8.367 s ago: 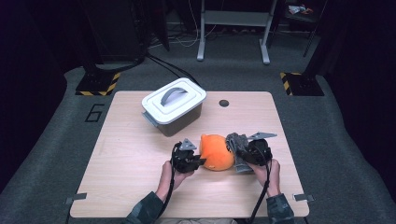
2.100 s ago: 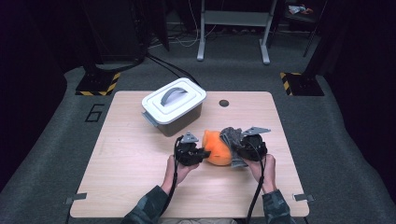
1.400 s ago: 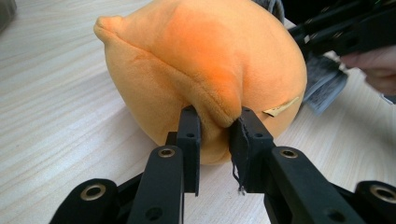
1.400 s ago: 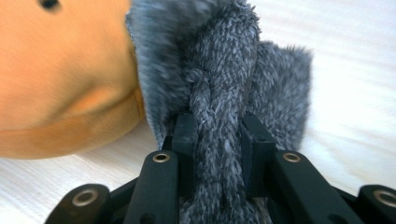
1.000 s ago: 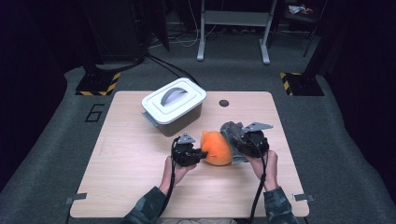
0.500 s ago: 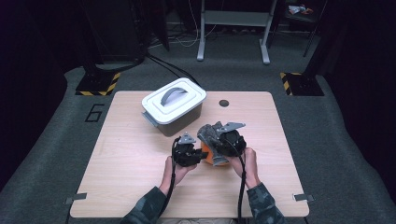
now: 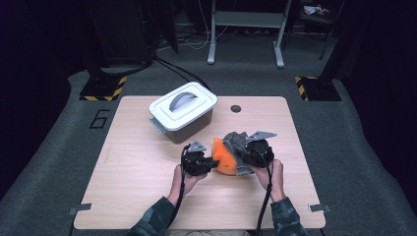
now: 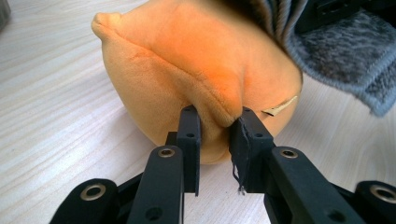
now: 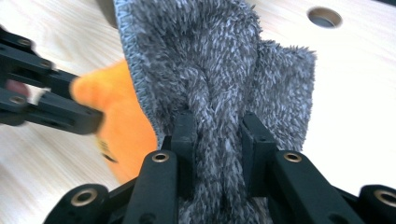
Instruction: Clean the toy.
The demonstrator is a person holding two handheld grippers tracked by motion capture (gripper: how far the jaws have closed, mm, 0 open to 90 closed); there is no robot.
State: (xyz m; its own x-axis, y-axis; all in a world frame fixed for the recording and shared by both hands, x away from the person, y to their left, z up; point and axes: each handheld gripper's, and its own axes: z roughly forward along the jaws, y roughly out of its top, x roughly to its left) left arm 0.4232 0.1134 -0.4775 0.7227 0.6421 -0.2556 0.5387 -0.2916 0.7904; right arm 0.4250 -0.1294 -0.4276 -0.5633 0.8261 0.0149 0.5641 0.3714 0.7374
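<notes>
You have one wooden table (image 7: 142,162) in front of you, and everything else is counted from it. On it stands one white lidded storage box (image 7: 183,110) with one grey handle (image 7: 182,100). Toward the table's near edge lie one orange plush toy (image 7: 222,157) and one grey fluffy cloth (image 7: 236,142). You hold two grippers over the table: one left gripper (image 7: 212,163) and one right gripper (image 7: 244,156). The tabletop has one round cable hole (image 7: 236,108) near its far edge.
</notes>
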